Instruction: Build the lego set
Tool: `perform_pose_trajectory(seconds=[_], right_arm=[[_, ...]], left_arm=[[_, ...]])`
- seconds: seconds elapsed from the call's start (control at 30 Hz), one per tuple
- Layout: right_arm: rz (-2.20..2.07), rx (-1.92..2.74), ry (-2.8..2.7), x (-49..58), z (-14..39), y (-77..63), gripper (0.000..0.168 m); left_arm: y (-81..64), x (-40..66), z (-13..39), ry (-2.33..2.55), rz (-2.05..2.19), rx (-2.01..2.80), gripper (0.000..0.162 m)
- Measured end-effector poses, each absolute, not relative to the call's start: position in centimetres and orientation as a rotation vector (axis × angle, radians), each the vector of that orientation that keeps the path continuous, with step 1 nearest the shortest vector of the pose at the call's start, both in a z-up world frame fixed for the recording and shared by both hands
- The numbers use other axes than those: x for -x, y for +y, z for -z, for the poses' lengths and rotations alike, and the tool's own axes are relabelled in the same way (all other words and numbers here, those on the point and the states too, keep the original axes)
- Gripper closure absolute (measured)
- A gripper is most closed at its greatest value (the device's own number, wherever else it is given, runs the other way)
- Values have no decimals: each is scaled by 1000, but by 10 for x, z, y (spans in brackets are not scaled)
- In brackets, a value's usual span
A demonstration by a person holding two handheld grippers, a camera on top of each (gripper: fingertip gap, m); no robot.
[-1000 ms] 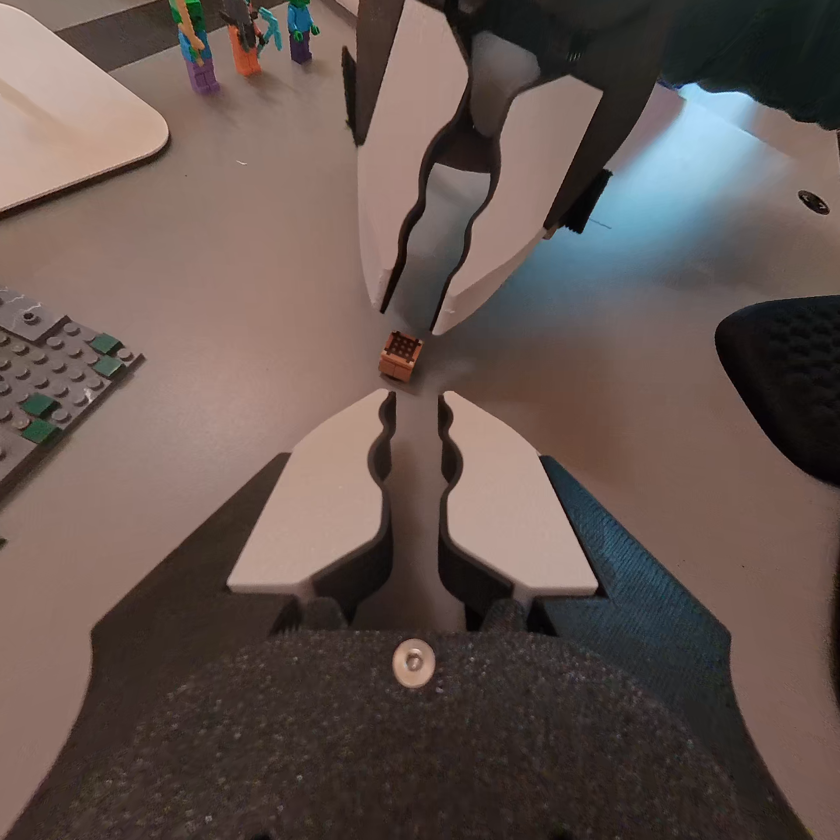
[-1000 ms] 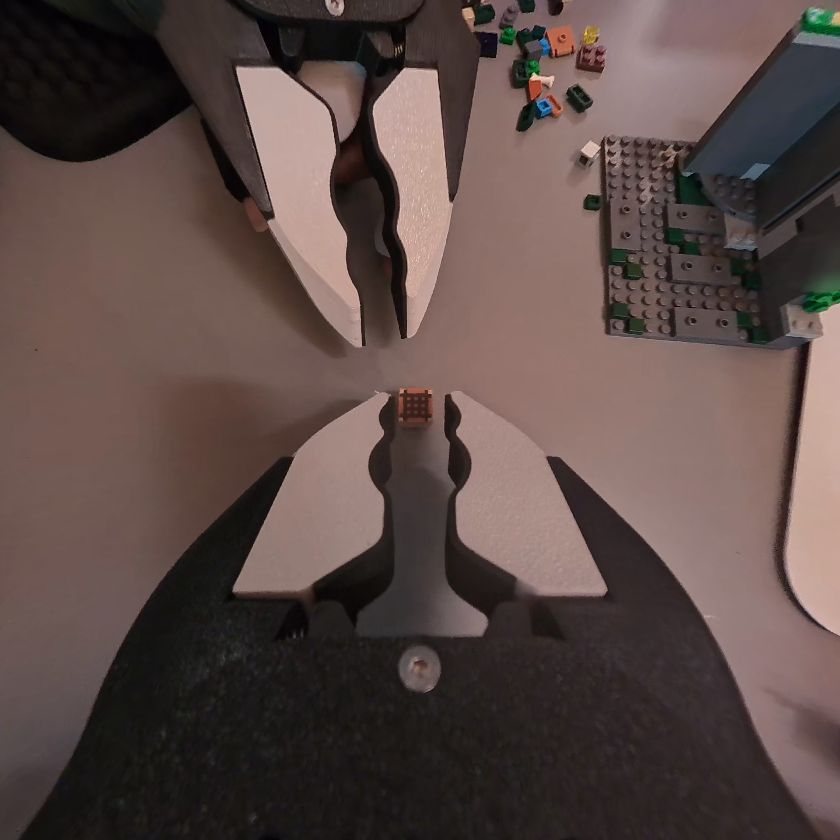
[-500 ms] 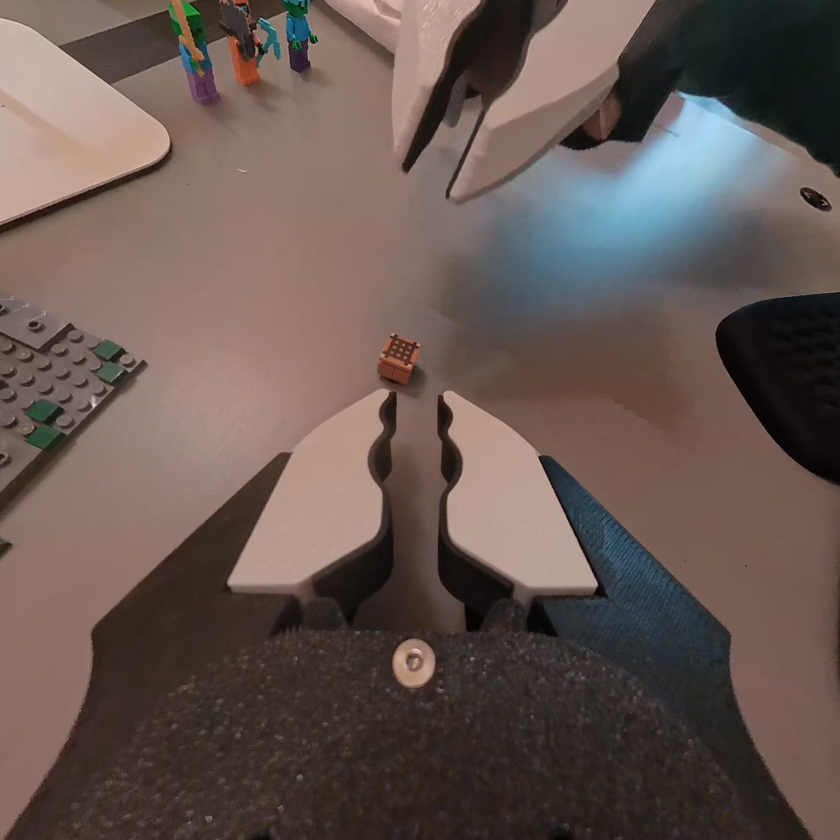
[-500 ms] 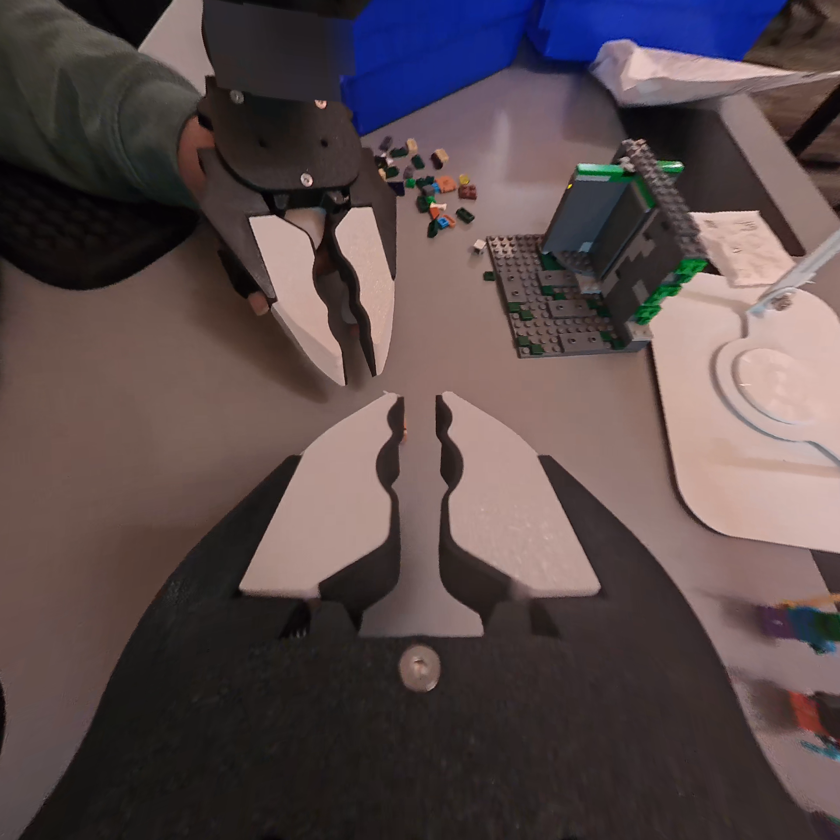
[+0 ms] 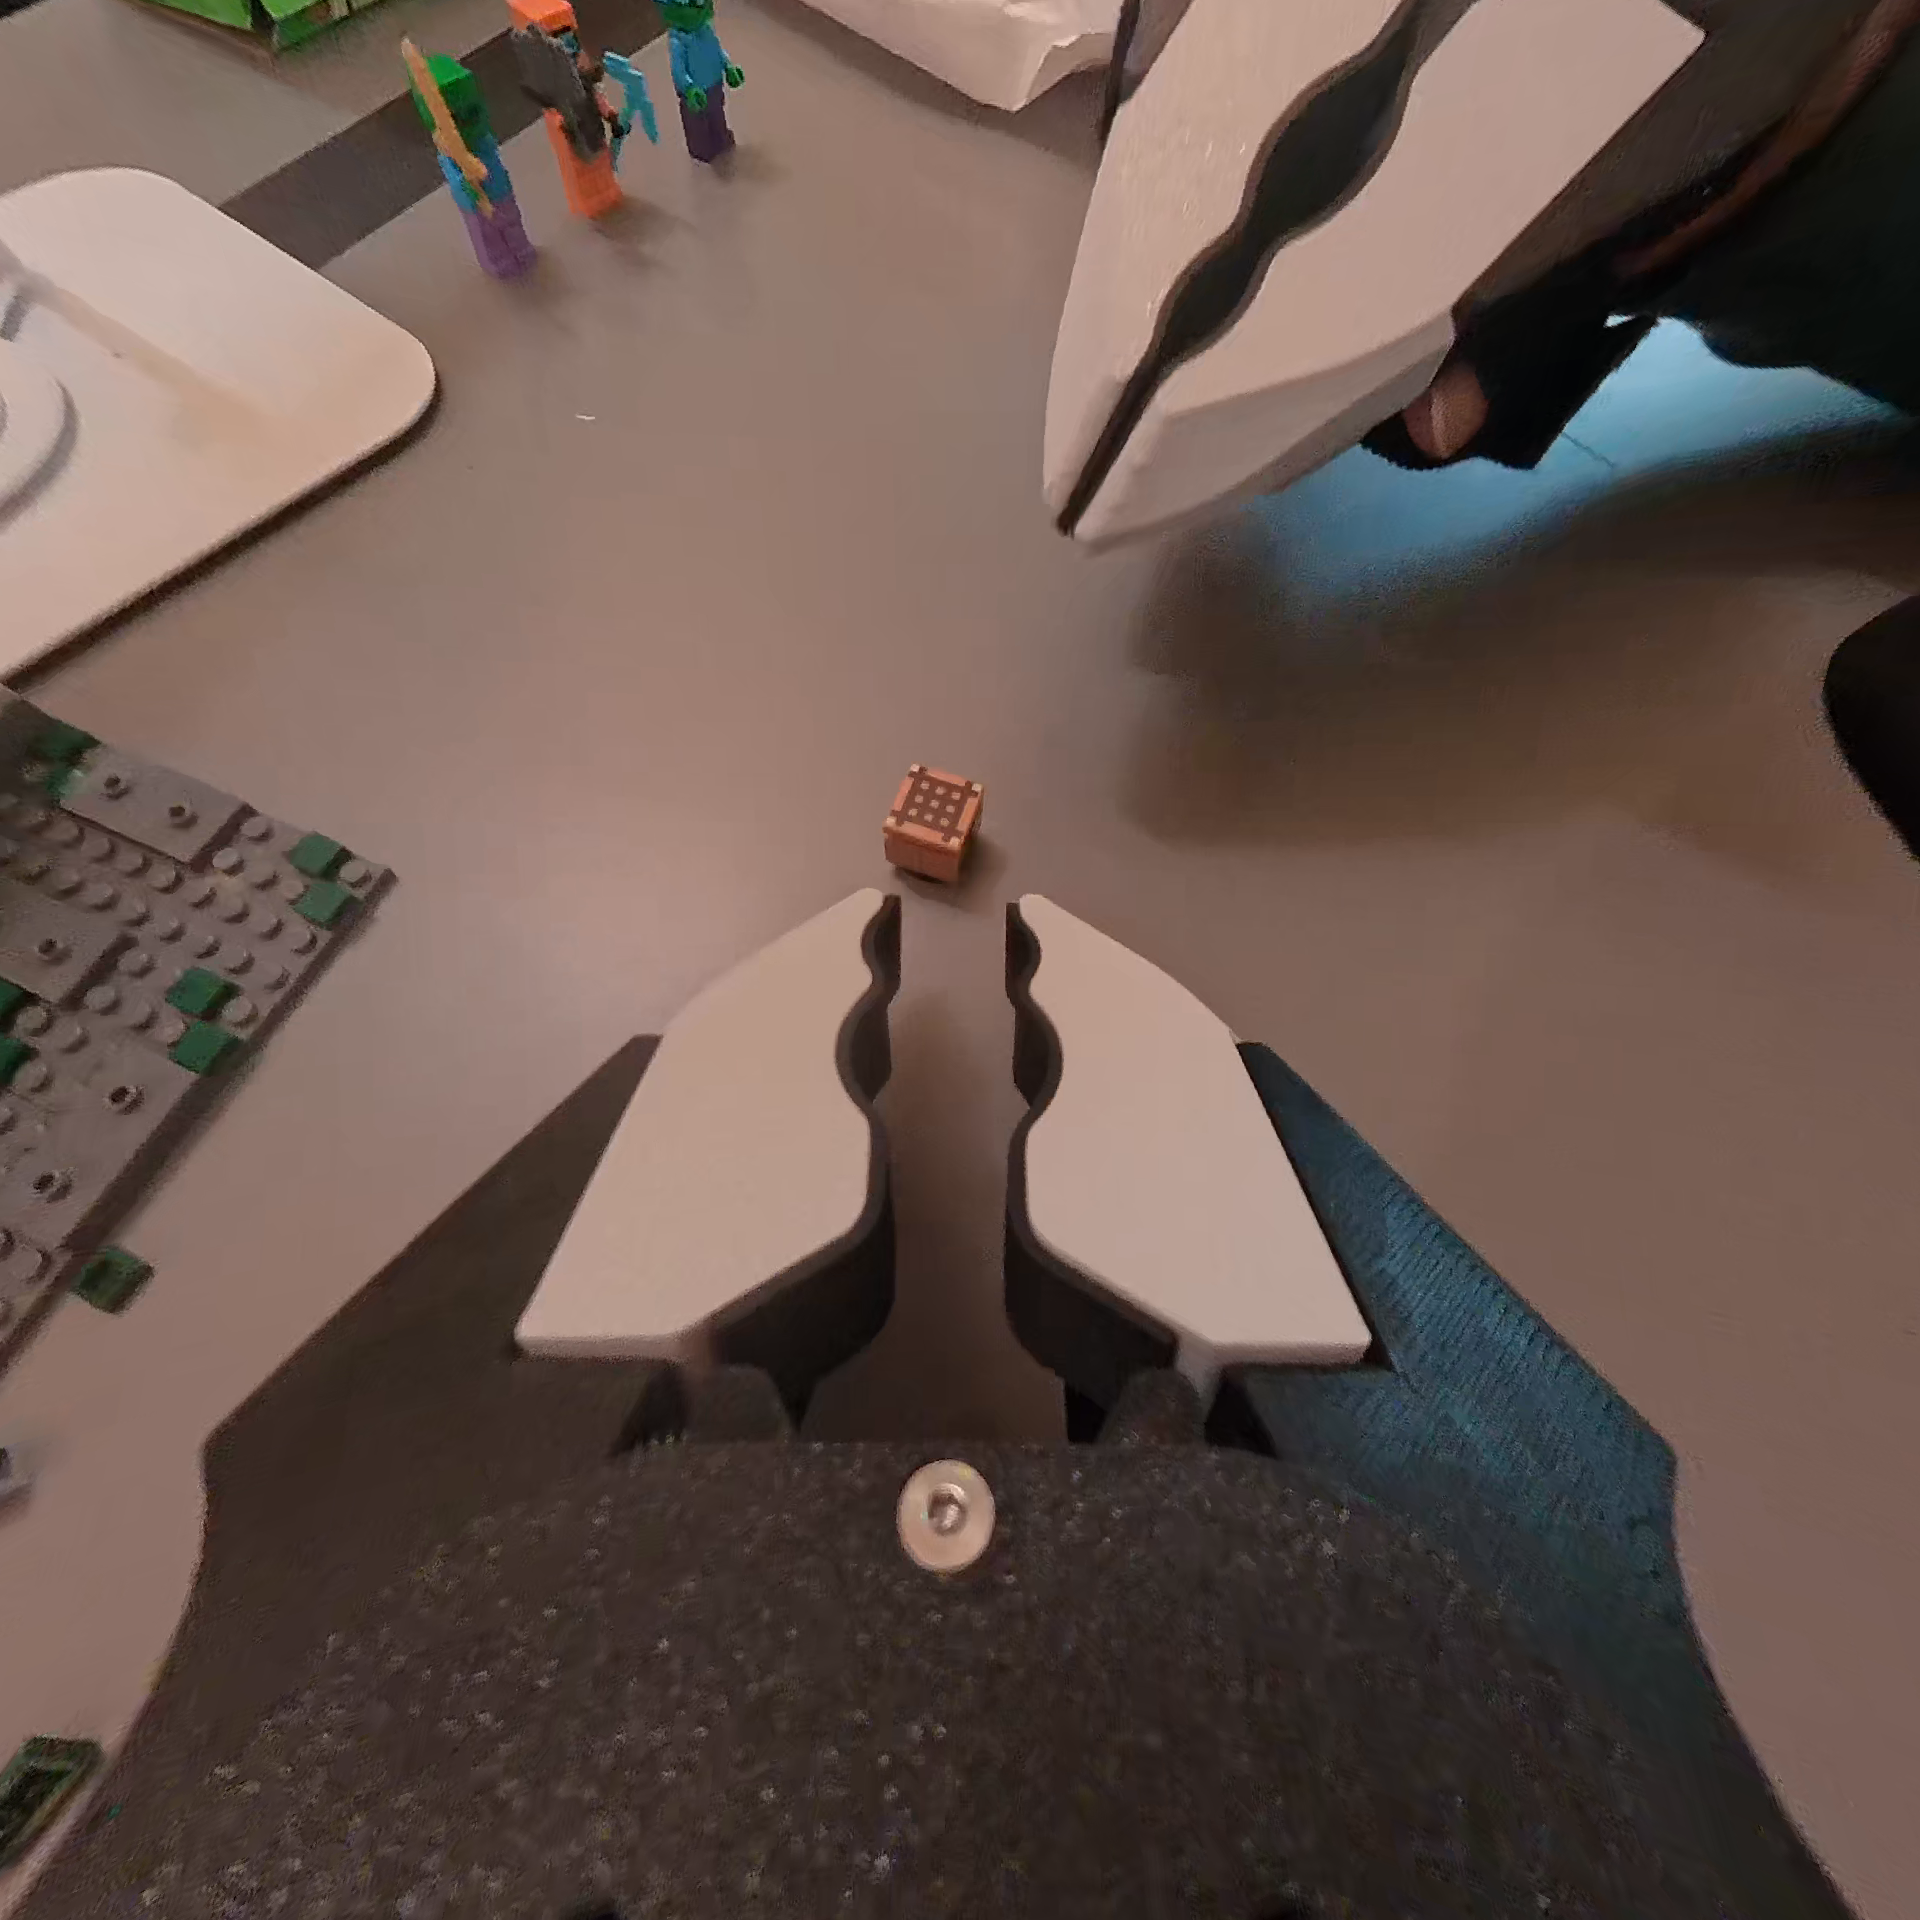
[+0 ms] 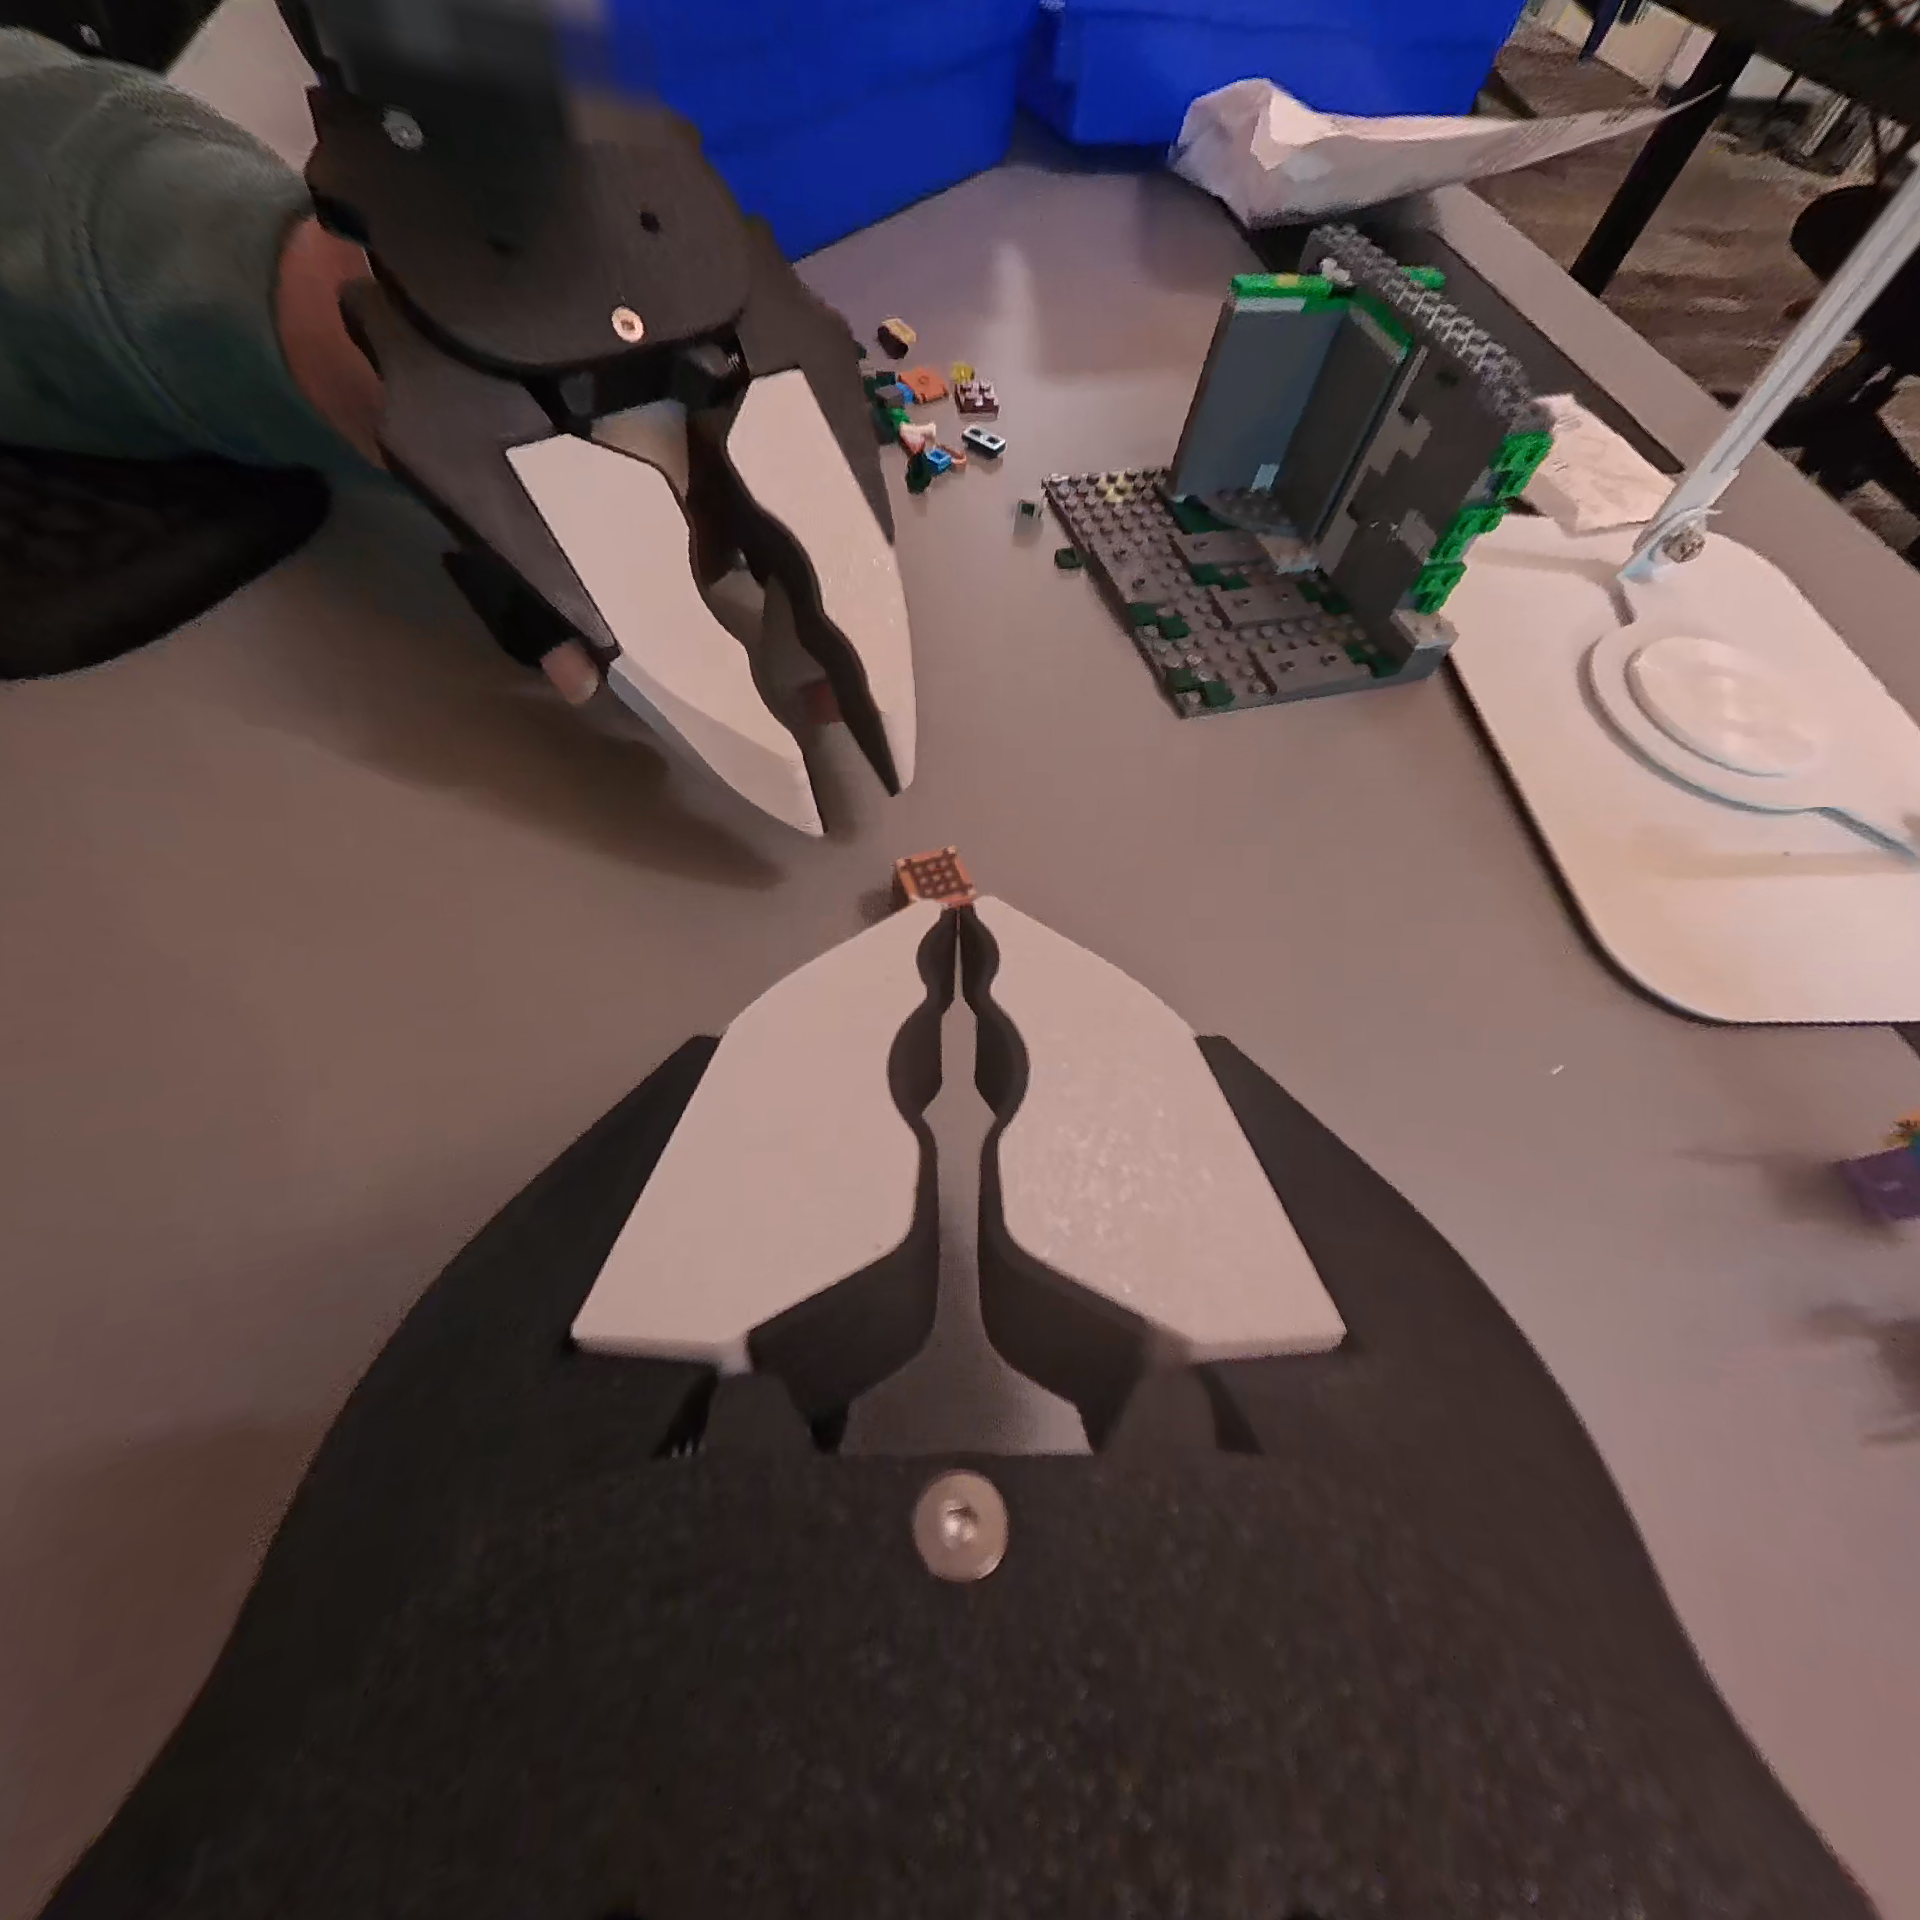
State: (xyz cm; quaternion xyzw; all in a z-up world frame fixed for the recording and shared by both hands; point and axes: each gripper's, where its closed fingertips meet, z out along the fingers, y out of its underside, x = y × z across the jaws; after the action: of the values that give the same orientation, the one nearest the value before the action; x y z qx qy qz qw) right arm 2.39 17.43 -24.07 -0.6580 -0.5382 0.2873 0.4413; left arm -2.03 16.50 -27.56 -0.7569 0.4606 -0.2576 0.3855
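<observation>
A small brown cube with a dark grid on top [image 5: 933, 823] lies on the grey table just beyond my left gripper [image 5: 954, 904], which is open, empty and low over the table. My right gripper [image 6: 954, 906] is shut and empty. In the left wrist view it [image 5: 1070, 520] hangs raised at the upper right, well clear of the cube. In the right wrist view the cube [image 6: 935, 878] shows just past its shut tips, with the left gripper [image 6: 852, 810] behind it. The grey baseplate with a tall grey and green wall [image 6: 1299, 520] stands at the back right.
Three minifigures [image 5: 582, 135] stand at the far side. A white lamp base [image 6: 1714, 727] lies at the right, and it also shows in the left wrist view [image 5: 187, 395]. Several loose pieces [image 6: 935, 416] lie behind the left gripper. Blue bins [image 6: 935, 94] and a chair [image 5: 1881, 717] border the table. Some 6 centimeters of space lies between my two pairs of fingers.
My right gripper left the cube on the table, rose up and back, and shut. The left gripper has hardly moved and the cube stays in place.
</observation>
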Motion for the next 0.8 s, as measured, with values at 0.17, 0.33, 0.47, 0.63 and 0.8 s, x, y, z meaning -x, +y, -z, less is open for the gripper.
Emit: perform_pose_trajectory(seconds=[0.17,0.33,0.47,0.63,0.8], right_arm=[[-743,1627,-1334,-25,247,171,167],[-822,1617,-1296,-28,242,170,167],[-850,1614,-1303,-27,241,168,167],[-880,1613,-1312,-24,242,165,167],[-902,1613,-1306,-23,242,165,167]], left_arm=[[168,12,279,1279,560,1873,129],[177,7,280,1302,595,1865,124],[180,4,283,1342,612,1868,127],[179,1,290,1409,594,1878,129],[181,-1,292,1428,571,1875,142]])
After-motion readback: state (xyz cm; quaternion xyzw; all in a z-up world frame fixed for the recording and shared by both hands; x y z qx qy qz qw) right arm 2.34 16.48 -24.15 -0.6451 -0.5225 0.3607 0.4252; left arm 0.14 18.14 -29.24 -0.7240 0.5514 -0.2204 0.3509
